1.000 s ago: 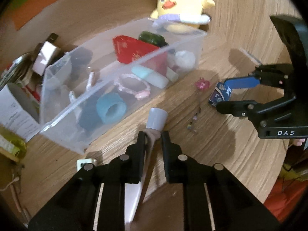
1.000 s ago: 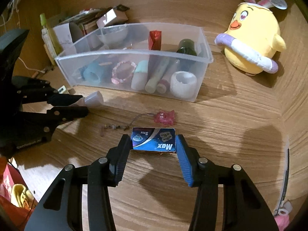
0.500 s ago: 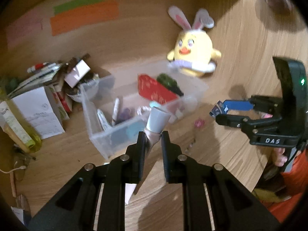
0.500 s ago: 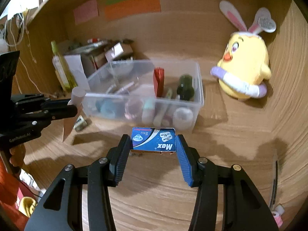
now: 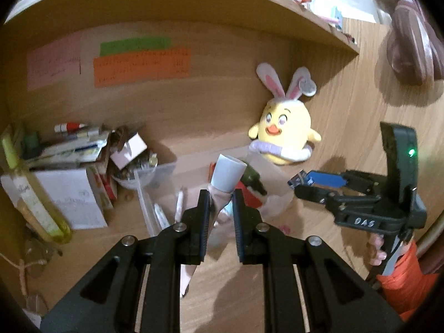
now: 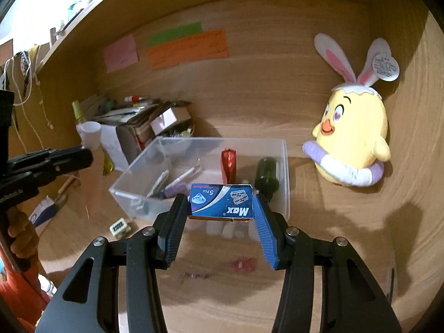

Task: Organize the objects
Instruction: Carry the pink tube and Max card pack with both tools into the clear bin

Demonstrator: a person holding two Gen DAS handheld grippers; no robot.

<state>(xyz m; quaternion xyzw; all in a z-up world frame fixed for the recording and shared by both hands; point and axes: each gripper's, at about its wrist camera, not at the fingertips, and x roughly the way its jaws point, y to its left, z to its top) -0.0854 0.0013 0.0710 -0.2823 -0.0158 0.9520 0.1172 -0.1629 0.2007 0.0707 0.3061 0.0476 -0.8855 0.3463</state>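
Right wrist: hand-held gripper [image 6: 220,213] clamps blue box [image 6: 221,201].

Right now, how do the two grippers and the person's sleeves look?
Both are black, angular handheld frames with silver bolts. The left gripper has black ribbed pads. The right gripper has one black and one blue pad, white "DAS" lettering and a green light. The sleeves are orange.
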